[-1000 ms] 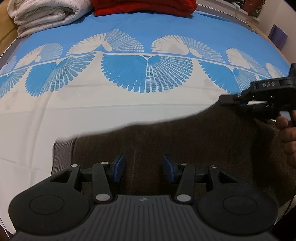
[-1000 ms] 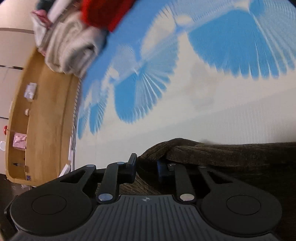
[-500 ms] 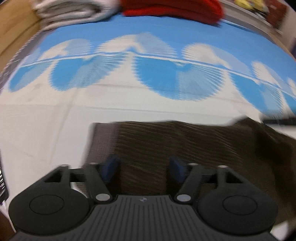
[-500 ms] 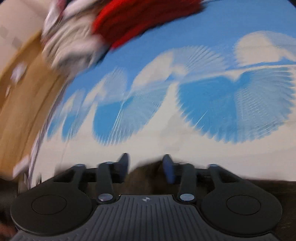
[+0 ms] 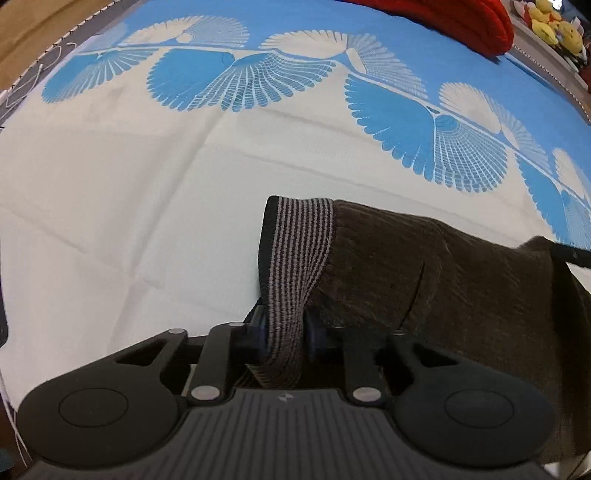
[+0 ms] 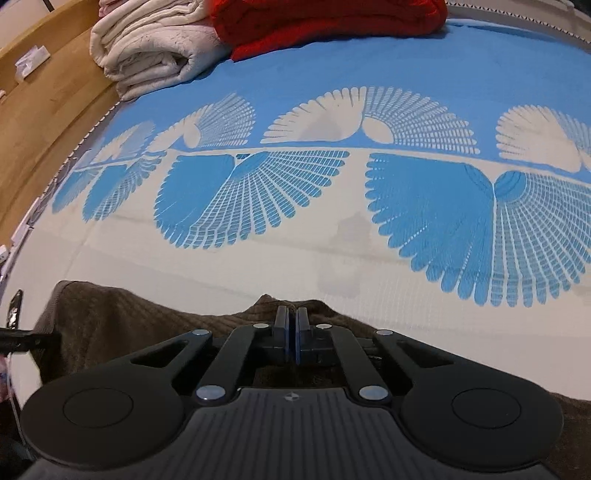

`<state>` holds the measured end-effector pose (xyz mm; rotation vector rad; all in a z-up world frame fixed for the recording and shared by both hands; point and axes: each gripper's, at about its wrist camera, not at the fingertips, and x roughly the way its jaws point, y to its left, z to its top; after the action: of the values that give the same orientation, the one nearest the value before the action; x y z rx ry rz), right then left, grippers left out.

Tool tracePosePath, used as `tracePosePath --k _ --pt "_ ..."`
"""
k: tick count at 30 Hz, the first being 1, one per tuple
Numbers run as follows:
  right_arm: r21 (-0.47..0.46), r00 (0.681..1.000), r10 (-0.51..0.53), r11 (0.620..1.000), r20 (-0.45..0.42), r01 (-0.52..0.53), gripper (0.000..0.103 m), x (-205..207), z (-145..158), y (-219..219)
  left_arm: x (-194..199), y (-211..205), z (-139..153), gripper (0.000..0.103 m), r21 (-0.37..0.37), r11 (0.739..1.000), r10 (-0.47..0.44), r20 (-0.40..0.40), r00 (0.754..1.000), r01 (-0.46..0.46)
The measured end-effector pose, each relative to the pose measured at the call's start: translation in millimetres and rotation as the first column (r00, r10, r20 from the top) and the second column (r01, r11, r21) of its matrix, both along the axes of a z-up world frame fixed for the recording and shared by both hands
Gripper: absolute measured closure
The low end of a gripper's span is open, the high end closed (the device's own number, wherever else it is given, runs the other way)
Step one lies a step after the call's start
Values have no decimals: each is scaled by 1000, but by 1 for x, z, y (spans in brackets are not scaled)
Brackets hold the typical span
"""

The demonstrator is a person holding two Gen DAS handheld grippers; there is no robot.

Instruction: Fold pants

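Observation:
Dark brown ribbed pants [image 5: 461,280] lie on the bed, with a grey-and-black striped waistband [image 5: 295,251]. My left gripper [image 5: 284,336] is shut on the waistband and lifts that end. In the right wrist view the pants [image 6: 122,321] spread low across the frame. My right gripper [image 6: 291,332] is shut on a raised fold of the pants' far edge. The other gripper's tip [image 6: 22,338] shows at the left edge, on the cloth.
The bed sheet [image 6: 332,258] is white with blue fan patterns. A folded white blanket [image 6: 155,48] and a red blanket [image 6: 325,22] lie at the far end. A wooden surface [image 6: 44,107] runs along the left. Yellow toys [image 5: 554,22] sit at the far right.
Both grippers were open half a second ago and have closed on the pants. The left one now holds the waistband, lifted. The right one has swung to face the bed squarely.

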<state>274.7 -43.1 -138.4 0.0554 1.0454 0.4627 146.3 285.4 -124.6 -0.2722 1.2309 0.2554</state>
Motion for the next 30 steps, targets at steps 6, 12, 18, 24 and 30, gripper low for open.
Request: tracePosePath --k 6,12,18,24,30 --pt "7 995 -23 1000 97 23 103 5 9 18 -14 -1 3 75 28 1000 -14 -14 1000 14" --pt "-103 982 3 995 191 17 93 -13 39 15 -15 -12 37 64 126 990 -83 170 982 62" --pt "-85 937 -90 988 338 125 62 -56 100 -64 -10 -36 32 63 46 980 -201 161 966 196" --pt "15 861 -376 918 341 395 50 -120 135 -191 -4 -60 -7 56 172 939 -287 -86 954 298" --pt "47 750 -601 788 278 614 49 -194 131 -305 -10 -98 6 45 201 919 -339 -39 940 340"
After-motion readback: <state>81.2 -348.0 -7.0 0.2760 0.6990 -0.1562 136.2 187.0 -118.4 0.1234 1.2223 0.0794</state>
